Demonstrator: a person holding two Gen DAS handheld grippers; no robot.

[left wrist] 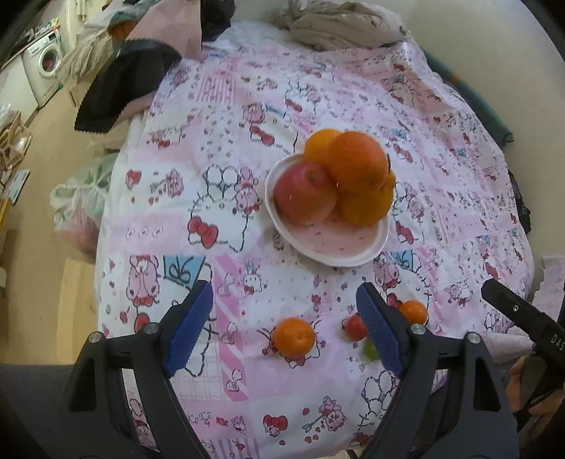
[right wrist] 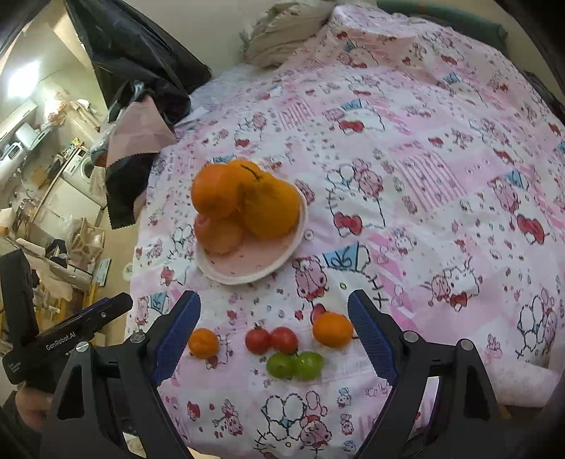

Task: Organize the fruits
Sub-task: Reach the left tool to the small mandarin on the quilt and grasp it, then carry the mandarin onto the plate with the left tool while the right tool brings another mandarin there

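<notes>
A pink plate (left wrist: 339, 243) (right wrist: 257, 263) on the patterned cloth holds a red apple (left wrist: 304, 194) and stacked oranges (left wrist: 356, 166) (right wrist: 268, 204). Loose on the cloth nearer me lie two small oranges (right wrist: 203, 343) (right wrist: 333, 329), two red tomatoes (right wrist: 257, 339) (right wrist: 283, 339) and two green fruits (right wrist: 281, 365) (right wrist: 309, 364). My left gripper (left wrist: 286, 328) is open above a small orange (left wrist: 293, 337), with a tomato (left wrist: 355, 326) by its right finger. My right gripper (right wrist: 273, 332) is open and empty above the loose fruits.
A pink cartoon-print cloth (left wrist: 247, 106) covers the table. Clothes lie piled at the far edge (left wrist: 339, 28) and dark fabric hangs at the far left (left wrist: 130, 81). A washing machine (left wrist: 46, 63) and the floor are to the left.
</notes>
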